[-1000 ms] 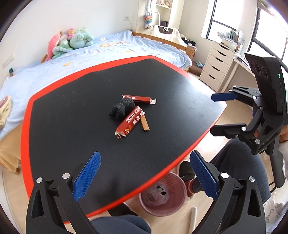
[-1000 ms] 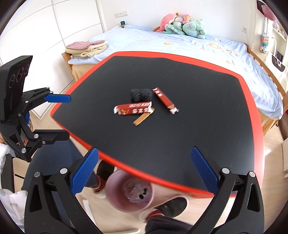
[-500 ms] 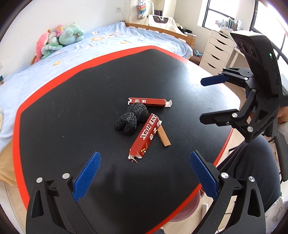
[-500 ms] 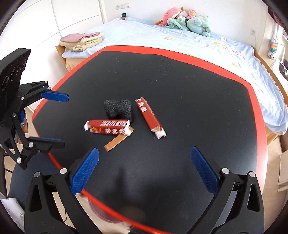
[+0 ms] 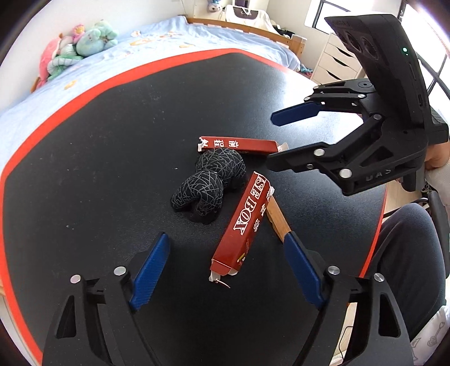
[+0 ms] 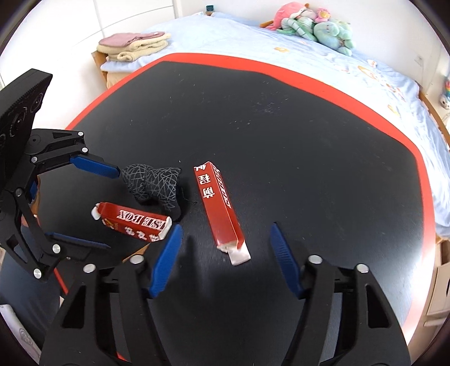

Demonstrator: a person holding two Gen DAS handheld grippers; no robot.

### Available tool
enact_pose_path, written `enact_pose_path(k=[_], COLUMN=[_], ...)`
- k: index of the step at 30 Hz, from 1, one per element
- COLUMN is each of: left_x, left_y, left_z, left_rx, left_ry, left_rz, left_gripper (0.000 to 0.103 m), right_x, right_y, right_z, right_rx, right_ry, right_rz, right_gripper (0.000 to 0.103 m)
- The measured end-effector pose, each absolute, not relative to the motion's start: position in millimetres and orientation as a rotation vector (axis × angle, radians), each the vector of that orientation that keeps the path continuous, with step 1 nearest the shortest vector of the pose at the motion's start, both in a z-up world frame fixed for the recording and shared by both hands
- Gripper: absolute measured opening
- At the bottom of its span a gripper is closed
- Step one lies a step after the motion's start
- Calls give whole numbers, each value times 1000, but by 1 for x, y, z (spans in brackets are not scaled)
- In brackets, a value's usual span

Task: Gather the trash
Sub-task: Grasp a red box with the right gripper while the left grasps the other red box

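Trash lies on a black table with a red rim (image 5: 84, 98). A red box printed "SE BOX" (image 5: 242, 225) lies between the fingers of my open left gripper (image 5: 225, 270); it also shows in the right wrist view (image 6: 135, 222). A second red box (image 6: 219, 208) lies just ahead of my open right gripper (image 6: 225, 261) and shows in the left wrist view (image 5: 239, 145). A black crumpled wad with grey lines (image 5: 208, 180) sits between the boxes. A thin wooden strip (image 5: 277, 219) lies beside the first box. Both grippers are empty.
A bed with a light blue sheet (image 6: 309, 56) and plush toys (image 6: 315, 25) stands behind the table. Folded towels (image 6: 135, 45) lie at the bed's end. A white drawer unit (image 5: 334, 64) stands at the right. The person's dark trousers (image 5: 407, 253) are by the table edge.
Both grippers have moved forward over the table and lower, toward the trash. The pink bin under the table edge has dropped out of view.
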State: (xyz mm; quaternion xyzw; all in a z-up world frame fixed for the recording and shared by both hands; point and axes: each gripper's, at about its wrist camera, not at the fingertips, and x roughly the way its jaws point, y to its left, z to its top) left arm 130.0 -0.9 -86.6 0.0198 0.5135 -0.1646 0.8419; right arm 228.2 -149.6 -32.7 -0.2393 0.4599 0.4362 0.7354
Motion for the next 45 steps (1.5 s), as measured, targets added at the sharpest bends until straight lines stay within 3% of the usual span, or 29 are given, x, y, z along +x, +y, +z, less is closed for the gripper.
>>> enact_pose_path(k=[5,7,8,12,45], left_x=[131,132,131,129,1], left_y=[0,2,2,0,-35], left_z=[-88,-87,-86,-84,-2], left_rx=[43,40,44,50,-27], left_ry=[1088,1088,1092,1095,937], left_rz=[-350,-350,-348,-354,-243], left_gripper=[55,35,30,15,14], right_x=[232,231,231,228,54], right_y=[-142,-142,-142,-145,-248], right_z=[-44,-44,-44,-42,55], right_rx=[-543,-538,-539,-537,-350], right_ry=[1021,1013,1010,1003,913], right_rz=[964,961,954,940,890], right_gripper=[40,31,19,15,15])
